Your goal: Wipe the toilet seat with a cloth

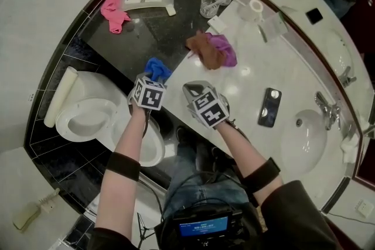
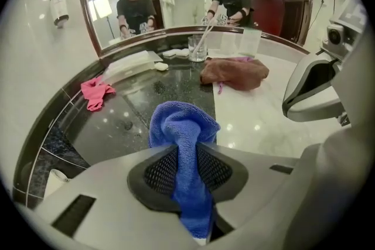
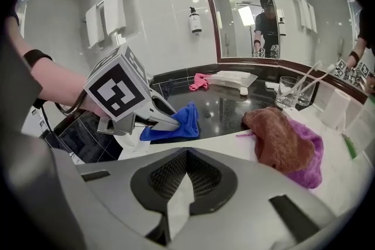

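one pink cloth point(image 1: 114, 10), brown cloth point(image 1: 205, 48) flank blue cloth point(image 1: 157, 69) | phone point(image 1: 270, 107) by sink point(image 1: 304, 143)

The head view looks steeply down from above, each gripper view looks close along its own fingers toward the mirror point(image 2: 176, 3), and all share the blue cloth point(image 2: 181, 126) between the left fingers point(image 2: 153, 171).

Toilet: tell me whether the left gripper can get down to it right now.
Probably yes: the left gripper, clamped on the blue cloth, is right beside the toilet, nothing between them.
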`<action>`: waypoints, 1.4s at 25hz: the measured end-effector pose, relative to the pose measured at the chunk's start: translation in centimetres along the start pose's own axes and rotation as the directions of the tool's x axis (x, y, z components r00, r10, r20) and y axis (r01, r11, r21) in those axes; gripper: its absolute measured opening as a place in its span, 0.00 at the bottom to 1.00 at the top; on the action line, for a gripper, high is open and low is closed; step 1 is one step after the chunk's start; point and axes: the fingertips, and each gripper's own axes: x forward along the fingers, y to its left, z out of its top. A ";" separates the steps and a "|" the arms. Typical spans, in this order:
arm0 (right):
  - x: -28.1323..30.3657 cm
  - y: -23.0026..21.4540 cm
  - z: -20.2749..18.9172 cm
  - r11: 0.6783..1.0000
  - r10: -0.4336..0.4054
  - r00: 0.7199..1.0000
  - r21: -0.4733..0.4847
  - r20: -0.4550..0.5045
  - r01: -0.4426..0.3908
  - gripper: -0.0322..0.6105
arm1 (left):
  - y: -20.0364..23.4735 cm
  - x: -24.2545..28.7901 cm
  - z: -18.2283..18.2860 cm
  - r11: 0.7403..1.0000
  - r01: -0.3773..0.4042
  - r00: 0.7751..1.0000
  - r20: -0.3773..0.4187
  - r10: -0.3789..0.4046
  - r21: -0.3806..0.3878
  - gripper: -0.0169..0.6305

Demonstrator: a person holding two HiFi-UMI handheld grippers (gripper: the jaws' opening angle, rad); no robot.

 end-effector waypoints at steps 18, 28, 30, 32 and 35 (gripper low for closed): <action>-7.2 3.2 1.4 0.995 0.050 0.997 -0.093 0.063 -0.044 0.08 | -3.4 -11.6 1.5 0.988 -0.090 0.977 0.179 0.111 -0.123 0.14; -15.5 9.3 -0.3 0.956 0.193 0.973 -0.245 0.124 -0.159 0.08 | -10.2 -25.1 -4.1 0.926 -0.247 0.917 0.241 0.319 -0.286 0.14; -16.8 10.7 -1.5 0.945 0.225 0.966 -0.270 0.125 -0.185 0.07 | -12.1 -27.5 -6.1 0.905 -0.275 0.902 0.237 0.360 -0.325 0.14; -17.9 12.3 -2.7 0.933 0.259 0.959 -0.287 0.116 -0.217 0.08 | -13.8 -29.8 -8.5 0.876 -0.294 0.887 0.232 0.399 -0.381 0.14; -19.4 14.8 -3.9 0.916 0.308 0.945 -0.301 0.108 -0.265 0.08 | -15.7 -33.1 -12.4 0.826 -0.329 0.863 0.210 0.460 -0.458 0.14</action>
